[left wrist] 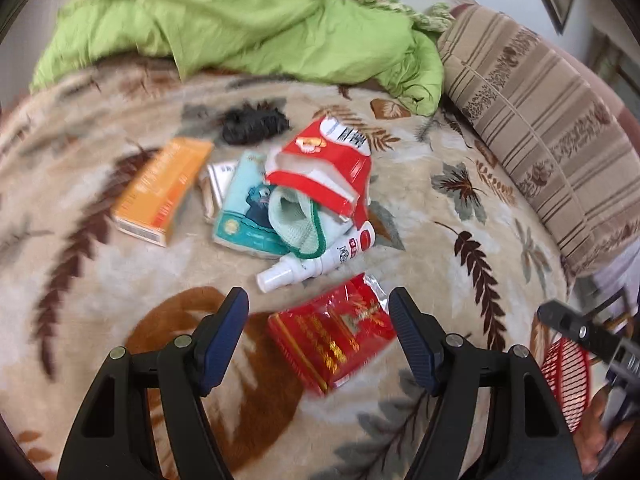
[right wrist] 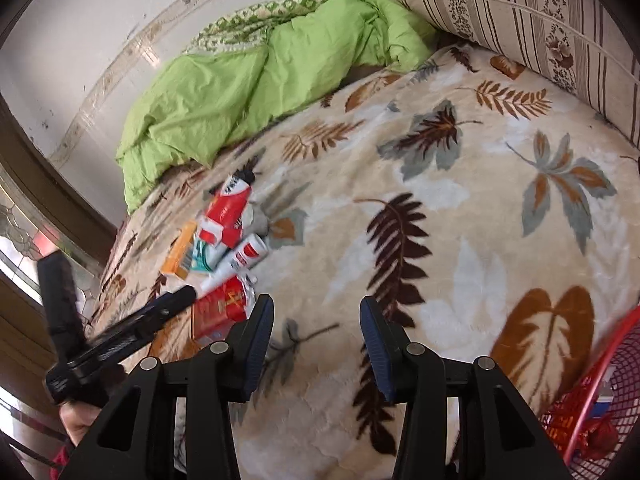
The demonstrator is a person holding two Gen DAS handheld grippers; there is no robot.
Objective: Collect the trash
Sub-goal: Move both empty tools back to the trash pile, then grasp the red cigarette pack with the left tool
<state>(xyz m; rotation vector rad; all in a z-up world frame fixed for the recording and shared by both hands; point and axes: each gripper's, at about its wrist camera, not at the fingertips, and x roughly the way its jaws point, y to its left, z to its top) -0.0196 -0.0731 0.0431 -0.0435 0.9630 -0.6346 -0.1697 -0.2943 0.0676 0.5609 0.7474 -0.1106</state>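
Left wrist view is showing the left tongs (left wrist: 318,340) standing spread above a leaf-patterned blanket (left wrist: 460,240) on a bed, with nothing pinched; a flat red packet (left wrist: 332,344) is lying on the blanket in the gap between the two fingers, and the pads are not pressing on it. Just beyond it a white spray bottle (left wrist: 320,260) is lying on its side, its cap pointing toward the tongs. Behind the bottle a heap of trash is sitting together: a red and white carton (left wrist: 324,172) torn open on top, a pale green cloth (left wrist: 296,224) poking out beneath it, a teal box (left wrist: 244,208) with a cartoon figure, and an orange box (left wrist: 164,192) just to the left. A small black object (left wrist: 252,122) is resting farther back, too blurred to identify. A green quilt (left wrist: 240,20) is bunched along the far edge, and a striped pillow (left wrist: 540,120) is leaning at the right. At the lower right edge a red mesh basket (left wrist: 566,384) is showing, partly hidden by the right tongs (left wrist: 580,332).

Right wrist view is showing the right tongs (right wrist: 316,340) parted and empty over bare blanket, well apart from the trash heap, which is lying to the left near the quilt. The red mesh basket (right wrist: 600,400) is sitting at the lower right corner, with some items inside it that cannot be made out.
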